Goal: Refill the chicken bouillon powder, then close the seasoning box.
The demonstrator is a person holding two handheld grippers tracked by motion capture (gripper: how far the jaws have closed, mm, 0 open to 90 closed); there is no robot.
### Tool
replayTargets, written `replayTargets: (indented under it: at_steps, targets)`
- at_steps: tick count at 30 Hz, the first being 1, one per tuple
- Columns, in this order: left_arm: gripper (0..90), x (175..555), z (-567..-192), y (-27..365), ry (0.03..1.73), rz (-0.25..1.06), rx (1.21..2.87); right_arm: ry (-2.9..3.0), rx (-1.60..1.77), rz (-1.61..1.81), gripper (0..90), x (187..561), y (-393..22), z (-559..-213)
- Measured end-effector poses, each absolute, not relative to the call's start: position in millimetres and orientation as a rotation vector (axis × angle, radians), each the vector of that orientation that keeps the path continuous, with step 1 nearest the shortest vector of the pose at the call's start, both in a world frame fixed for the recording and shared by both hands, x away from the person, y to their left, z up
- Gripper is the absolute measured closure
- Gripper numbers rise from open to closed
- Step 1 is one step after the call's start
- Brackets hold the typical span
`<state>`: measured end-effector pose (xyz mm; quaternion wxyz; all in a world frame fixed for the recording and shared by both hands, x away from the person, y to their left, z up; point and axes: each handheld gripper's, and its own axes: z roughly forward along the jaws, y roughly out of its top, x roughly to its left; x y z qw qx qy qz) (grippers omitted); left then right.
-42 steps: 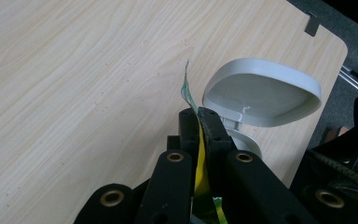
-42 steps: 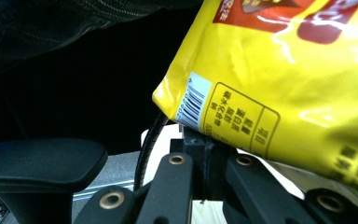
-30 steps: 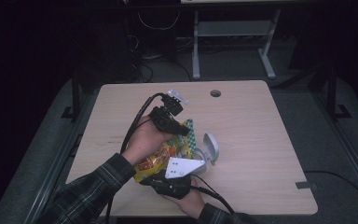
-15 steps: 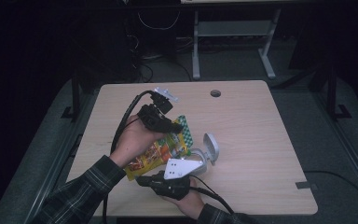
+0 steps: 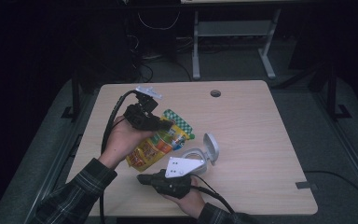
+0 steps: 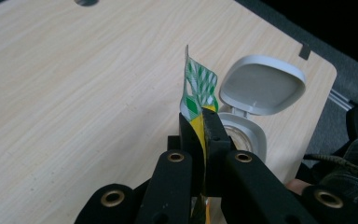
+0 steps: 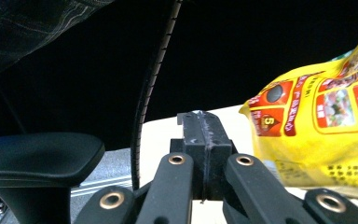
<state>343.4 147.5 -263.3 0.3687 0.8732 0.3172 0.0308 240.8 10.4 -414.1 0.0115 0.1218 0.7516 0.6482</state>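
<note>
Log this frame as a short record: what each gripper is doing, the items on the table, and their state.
left gripper: shut on yellow printed snack pouch, clamped near its green-and-white checked top edge
right gripper: shut, nothing between jaws, beside pouch
grey plastic flip-lid container: lid open, on table
light wood table: round cable hole at far edge

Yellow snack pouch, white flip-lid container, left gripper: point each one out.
Yellow snack pouch [image 5: 154,148], high view, on its printed front.
White flip-lid container [image 6: 262,85], left gripper view, inside its raised lid.
Left gripper [image 6: 200,122], left gripper view, between its jaws, clamped on the pouch's edge.
</note>
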Motion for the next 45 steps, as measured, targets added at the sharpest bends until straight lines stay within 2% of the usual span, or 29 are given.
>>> replayTargets:
  at_steps: [24,30,45]
  targets:
    - [90.0,341.4,-266.1,204.1,0.81,0.097,2.01,2.393,0.417,1.931,90.0,246.4,-4.8,-409.9]
    - [90.0,346.5,-277.0,214.6,0.782,0.102,1.955,2.418,0.406,1.837,90.0,246.4,-18.2,-404.4]
    - [90.0,362.7,-298.9,210.5,0.73,0.136,1.873,2.449,0.478,1.696,90.0,248.5,-73.9,-388.7]
